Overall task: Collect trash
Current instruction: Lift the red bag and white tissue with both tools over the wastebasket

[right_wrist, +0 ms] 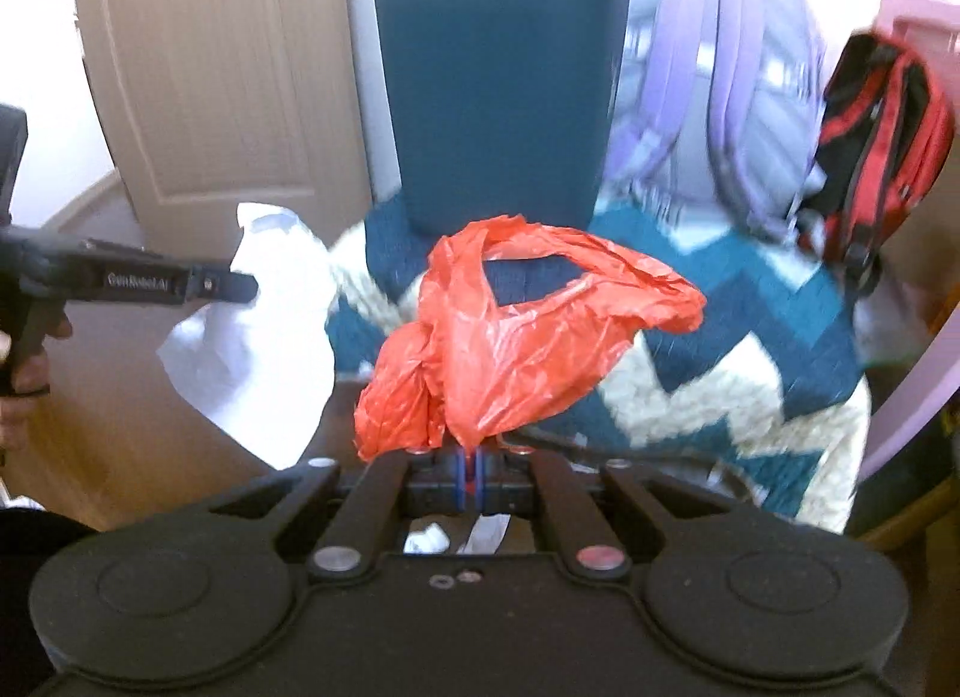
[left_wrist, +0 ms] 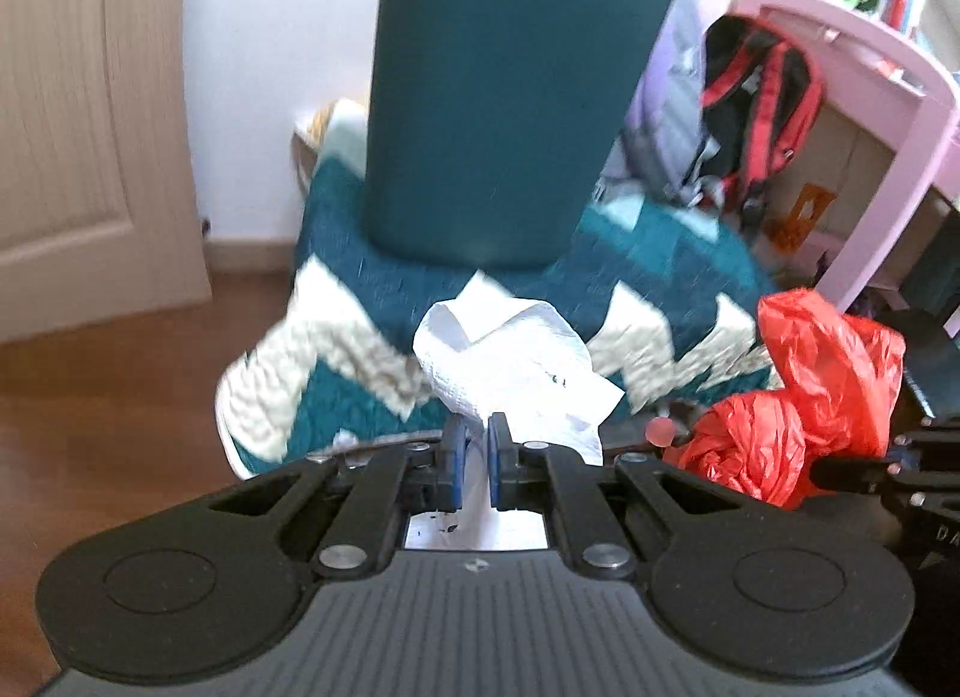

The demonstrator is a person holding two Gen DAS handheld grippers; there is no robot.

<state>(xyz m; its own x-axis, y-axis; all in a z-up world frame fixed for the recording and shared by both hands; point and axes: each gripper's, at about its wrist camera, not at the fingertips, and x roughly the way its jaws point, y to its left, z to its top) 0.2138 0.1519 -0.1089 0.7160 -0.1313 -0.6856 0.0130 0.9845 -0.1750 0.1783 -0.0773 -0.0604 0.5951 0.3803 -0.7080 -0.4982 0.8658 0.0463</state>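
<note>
A crumpled white paper towel (left_wrist: 510, 361) is being pinched between the closed jaws of the left gripper (left_wrist: 476, 445), bunching up just beyond the pads. A red plastic bag (right_wrist: 510, 331) is being clamped in the closed jaws of the right gripper (right_wrist: 474, 472), spilling forward and to either side of them. Ahead of both jaws a dark teal bin (left_wrist: 504, 97) is standing on a teal-and-cream zigzag rug (left_wrist: 336, 355). Beyond, to the right, a purple backpack (right_wrist: 720, 85) and a red-and-black backpack (right_wrist: 882, 145) are leaning.
</note>
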